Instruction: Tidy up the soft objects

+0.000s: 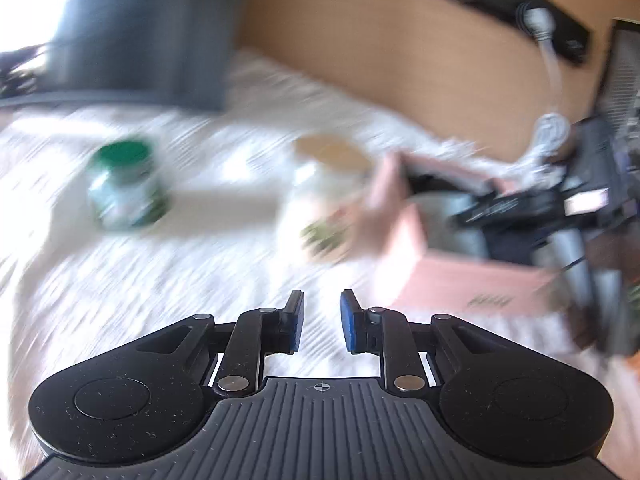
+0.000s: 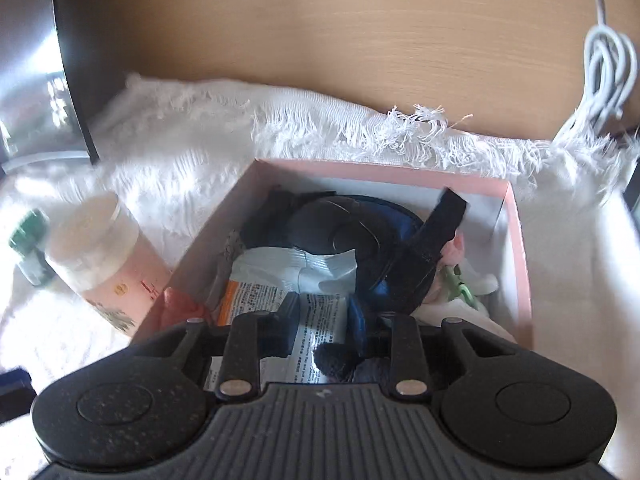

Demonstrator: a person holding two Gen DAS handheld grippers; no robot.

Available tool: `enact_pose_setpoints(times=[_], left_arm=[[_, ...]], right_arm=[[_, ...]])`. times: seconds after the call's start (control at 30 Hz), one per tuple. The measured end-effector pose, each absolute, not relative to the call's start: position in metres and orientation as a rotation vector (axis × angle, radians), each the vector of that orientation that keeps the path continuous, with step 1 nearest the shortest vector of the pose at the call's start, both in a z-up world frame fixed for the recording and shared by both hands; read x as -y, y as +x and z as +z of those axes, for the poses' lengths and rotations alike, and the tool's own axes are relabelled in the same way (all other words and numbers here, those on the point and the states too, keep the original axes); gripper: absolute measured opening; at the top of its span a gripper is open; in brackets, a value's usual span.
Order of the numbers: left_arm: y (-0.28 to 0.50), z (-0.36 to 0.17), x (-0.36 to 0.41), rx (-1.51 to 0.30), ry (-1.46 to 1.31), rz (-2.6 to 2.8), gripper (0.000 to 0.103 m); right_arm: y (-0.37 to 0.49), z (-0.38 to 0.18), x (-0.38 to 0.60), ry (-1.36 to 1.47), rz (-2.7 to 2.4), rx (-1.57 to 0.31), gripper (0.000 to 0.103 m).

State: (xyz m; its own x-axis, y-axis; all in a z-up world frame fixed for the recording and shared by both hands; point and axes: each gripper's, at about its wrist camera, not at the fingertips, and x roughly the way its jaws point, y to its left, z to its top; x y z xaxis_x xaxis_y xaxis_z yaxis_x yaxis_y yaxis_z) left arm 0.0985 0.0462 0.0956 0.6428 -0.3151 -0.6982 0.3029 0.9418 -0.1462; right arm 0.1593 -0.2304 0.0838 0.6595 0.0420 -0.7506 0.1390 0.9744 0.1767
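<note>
The left gripper [image 1: 322, 320] is seen over the white fringed cloth [image 1: 120, 280], its blue-padded fingers narrowly parted with nothing between them. The right gripper [image 2: 324, 320] is held above the pink cardboard box [image 2: 520, 240], fingers slightly apart, and whether they pinch anything cannot be told. A silver printed sachet [image 2: 296, 268] and dark blue soft items [image 2: 360, 236] are lodged inside the box. A pale lidded jar [image 2: 104, 256] stands just left of it.
</note>
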Motion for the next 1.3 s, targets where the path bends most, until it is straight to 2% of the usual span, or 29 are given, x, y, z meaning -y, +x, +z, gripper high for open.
enact_pose_setpoints(times=[0.2,0.27,0.33,0.4,0.43,0.5,0.57,0.6,0.67,0.8,0.93,1.3], left_arm=[[0.072,0.064,-0.074,-0.864,-0.030,-0.151,0.022],[0.067,0.059,-0.079,-0.852,-0.054,-0.120,0.022],[0.062,0.057,-0.075,-0.837,-0.055,-0.098,0.023],[0.060,0.056,-0.064,-0.822,-0.052,-0.084,0.025],[0.058,0.055,-0.059,-0.812,-0.044,-0.077,0.028],[0.055,0.052,-0.046,-0.793,-0.020,-0.074,0.051],[0.050,0.050,-0.030,-0.793,0.016,-0.096,0.069],[0.048,0.049,-0.022,-0.796,0.041,-0.107,0.075],[0.043,0.047,-0.007,-0.789,0.092,-0.100,0.080],[0.034,0.045,-0.001,-0.770,0.062,-0.076,0.080],[0.024,0.043,0.002,-0.744,0.060,-0.044,0.080],[0.015,0.041,0.004,-0.717,0.047,-0.019,0.080]], right_arm=[[0.129,0.097,0.213,0.109,0.004,-0.771,0.029],[0.108,0.105,0.199,0.067,0.064,-0.712,0.037],[0.082,0.111,0.185,0.027,0.125,-0.661,0.057],[0.055,0.110,0.173,0.003,0.173,-0.636,0.063],[0.046,0.107,0.168,-0.002,0.192,-0.646,0.064],[0.034,0.093,0.161,0.001,0.231,-0.714,0.064],[0.031,0.074,0.156,-0.001,0.250,-0.797,0.064],[0.029,0.066,0.157,-0.009,0.244,-0.836,0.064],[0.022,0.056,0.157,-0.028,0.220,-0.823,0.069],[0.019,0.052,0.160,-0.022,0.191,-0.826,0.077],[0.024,0.045,0.164,-0.027,0.127,-0.825,0.103],[0.015,0.038,0.165,-0.001,0.063,-0.764,0.103]])
